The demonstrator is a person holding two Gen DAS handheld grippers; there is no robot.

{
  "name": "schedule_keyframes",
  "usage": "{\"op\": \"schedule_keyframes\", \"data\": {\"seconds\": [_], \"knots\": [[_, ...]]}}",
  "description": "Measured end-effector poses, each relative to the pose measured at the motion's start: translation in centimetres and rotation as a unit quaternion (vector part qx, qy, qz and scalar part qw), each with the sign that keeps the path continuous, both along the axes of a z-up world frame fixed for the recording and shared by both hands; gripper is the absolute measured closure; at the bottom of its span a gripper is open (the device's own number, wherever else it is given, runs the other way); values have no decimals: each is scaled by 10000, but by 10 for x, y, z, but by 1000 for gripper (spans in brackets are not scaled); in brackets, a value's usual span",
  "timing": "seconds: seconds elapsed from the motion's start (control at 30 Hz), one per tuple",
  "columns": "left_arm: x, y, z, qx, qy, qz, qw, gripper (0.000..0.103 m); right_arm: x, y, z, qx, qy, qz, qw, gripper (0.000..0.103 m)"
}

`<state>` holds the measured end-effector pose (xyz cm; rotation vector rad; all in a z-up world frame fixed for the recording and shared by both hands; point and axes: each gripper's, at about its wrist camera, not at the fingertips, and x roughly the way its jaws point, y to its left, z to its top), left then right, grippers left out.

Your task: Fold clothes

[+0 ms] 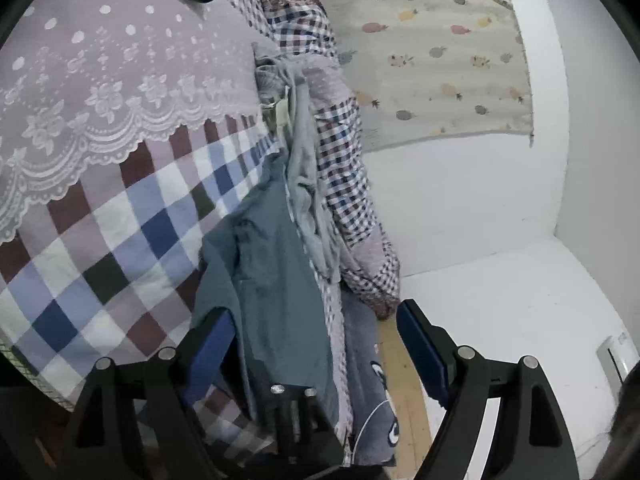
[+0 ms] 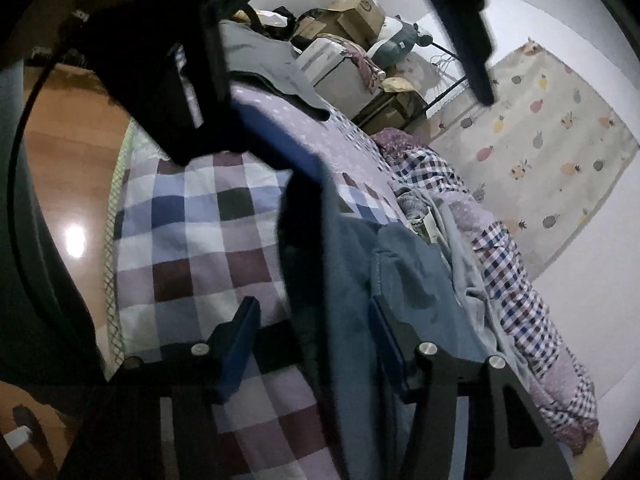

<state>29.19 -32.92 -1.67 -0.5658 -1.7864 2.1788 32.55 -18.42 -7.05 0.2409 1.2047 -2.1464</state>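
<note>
1. Here, the blue-grey cotton garment (image 1: 264,264) lies crumpled on the bed, on the checked patchwork bedspread (image 1: 100,248) of white, blue, maroon and dark squares, and runs up between the fingers of both tools.
2. The left hand-held gripper (image 1: 314,328) stands wide open, its blue-padded fingers well apart; the garment drapes over the left finger (image 1: 212,344) and passes through the gap, but nothing is pinched.
3. The right hand-held gripper (image 2: 314,332) is also spread open; the garment fills the space between its fingers and covers much of the right-hand finger (image 2: 386,336), with no clamping visible.
4. In the right wrist view the other tool's dark body (image 2: 168,80) looms blurred across the top and hides part of the bed; whether it touches the cloth there I cannot tell.
5. A dark shadowed fold (image 2: 300,248) in the garment's middle is too dim to read, and the garment's lower end is cut off by the gripper frames.
6. Just beside the garment, toward the wall, lies a pale grey crumpled cloth (image 1: 304,184), and beyond it a bunched small-check quilt (image 1: 344,168) runs along the bed's edge.
7. A lilac lace-trimmed cover with white dots (image 1: 120,60) overlaps the head of the bedspread.
8. A cream wall hanging printed with pineapples (image 1: 440,60) is fixed to the white wall (image 1: 460,208).
9. Cardboard boxes (image 2: 356,12) and bags are piled past the bed, and wooden floor (image 2: 68,140) shows on the other side.
</note>
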Motion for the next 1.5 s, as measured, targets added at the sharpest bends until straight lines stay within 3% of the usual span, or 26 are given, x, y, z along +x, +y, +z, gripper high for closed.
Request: {"op": "schedule_keyframes", "data": {"seconds": [0.1, 0.2, 0.23, 0.43, 0.63, 0.83, 1.07, 1.3, 1.37, 1.43, 1.5], "knots": [[-1, -1, -2, 75, -37, 7, 10000, 19, -1, 0, -3, 25, 28, -42, 10000, 65], [4, -3, -5, 78, -144, 129, 9998, 19, -8, 2, 3, -91, 14, -189, 9998, 94], [8, -4, -8, 76, -194, 196, 9996, 19, -11, 4, 7, -166, -11, -235, 9996, 99], [18, -13, -24, 144, -875, 613, 9942, 19, -13, 10, 34, -563, -288, -220, 9978, 100], [2, -1, -35, 140, -1174, 186, 9928, 19, -9, 13, 45, -712, -491, -207, 9960, 101], [-10, 15, -50, 610, -1211, -184, 9906, 19, -13, 14, 58, -901, -537, -243, 9942, 101], [-18, 27, -57, 1214, -875, -331, 9882, 19, -11, 14, 69, -1011, -597, -219, 9928, 101], [-9, 10, -39, 833, -658, 182, 9942, 19, -6, 15, 72, -1007, -662, -103, 9927, 101], [-6, 3, -34, 720, -613, 366, 9948, 24, -5, 15, 72, -987, -655, -98, 9929, 101], [-5, 0, -31, 614, -658, 463, 9949, 43, -6, 14, 71, -975, -654, -99, 9930, 101], [-6, 0, -31, 504, -773, 449, 9947, 56, -6, 13, 69, -953, -647, -101, 9933, 101]]}}
